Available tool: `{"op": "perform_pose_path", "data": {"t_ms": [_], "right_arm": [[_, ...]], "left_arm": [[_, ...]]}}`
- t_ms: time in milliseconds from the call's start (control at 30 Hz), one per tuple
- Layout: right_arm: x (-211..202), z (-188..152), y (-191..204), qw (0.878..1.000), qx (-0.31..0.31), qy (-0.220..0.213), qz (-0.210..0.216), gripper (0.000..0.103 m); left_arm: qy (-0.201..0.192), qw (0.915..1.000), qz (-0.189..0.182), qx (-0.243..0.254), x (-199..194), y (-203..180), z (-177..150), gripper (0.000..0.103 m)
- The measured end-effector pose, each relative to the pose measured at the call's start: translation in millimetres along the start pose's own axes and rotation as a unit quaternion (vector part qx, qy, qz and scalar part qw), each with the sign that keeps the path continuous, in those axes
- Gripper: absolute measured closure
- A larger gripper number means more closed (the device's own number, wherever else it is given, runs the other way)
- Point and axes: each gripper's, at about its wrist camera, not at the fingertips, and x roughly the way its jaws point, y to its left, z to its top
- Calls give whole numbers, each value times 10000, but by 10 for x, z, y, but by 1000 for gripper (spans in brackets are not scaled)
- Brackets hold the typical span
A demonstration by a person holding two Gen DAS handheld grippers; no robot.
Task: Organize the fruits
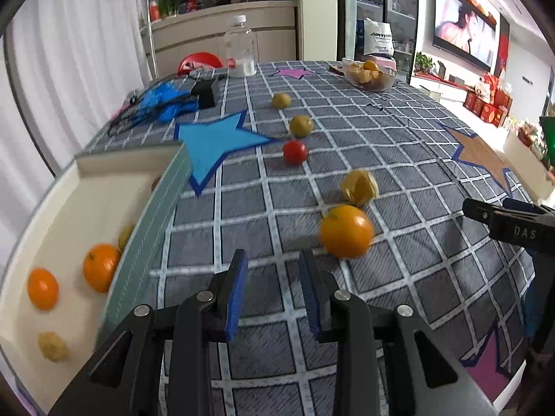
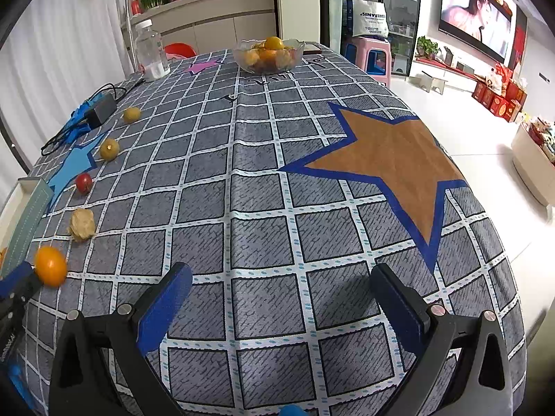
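The left hand-held gripper (image 1: 274,270) hangs over the checked cloth of the counter (image 1: 399,131) with its blue pads drawn close, only a narrow gap between them, and nothing in that gap; the nearest loose orange (image 1: 347,231) lies just ahead and to its right, apart from the pads, its outline smeared as if the view were sliding past; I take it for the next fruit to be collected, though the jaws would have to widen a good deal to get round it. The right hand-held gripper (image 2: 281,294) sits spread wide above bare cloth near the brown star (image 2: 392,159), holding nothing, seemingly parked out of the way.

The white box (image 1: 131,159) stands at the left edge of the counter, its pale green side turned toward the loose fruit; it already holds two small oranges (image 1: 100,267) and a pale husked fruit (image 1: 52,346), with another yellowish one half hidden behind the wall, so it reads as the place where the fruit is gathered.

The rest lies in a loose line running away from the box's side: a papery yellow husked fruit (image 1: 359,187) just behind the orange, a glossy red tomato (image 1: 295,152), then two dull yellow-green round fruits (image 1: 301,125) farther back. The orange is smooth, bright, with a small green stem scar. A glass bowl (image 2: 298,53) of more fruit stands at the far end, well apart.
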Motion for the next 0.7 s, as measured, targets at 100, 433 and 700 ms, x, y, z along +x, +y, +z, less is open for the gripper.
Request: {"op": "perform_pose_path", "data": {"t_ms": [100,433,700], "right_arm": [[8,2,13,10000,-44,22,-57,0],[13,3,20,9999,-64,35,-100,0],[15,5,20,9999,-55,31,-91,0]], "left_arm": [[105,9997,-159,-173,40,28,-15,69],[-384,9974,-575,211,-289,-308,-121,23],[22,9944,-962,430,-187,-734,-241,23]]}}
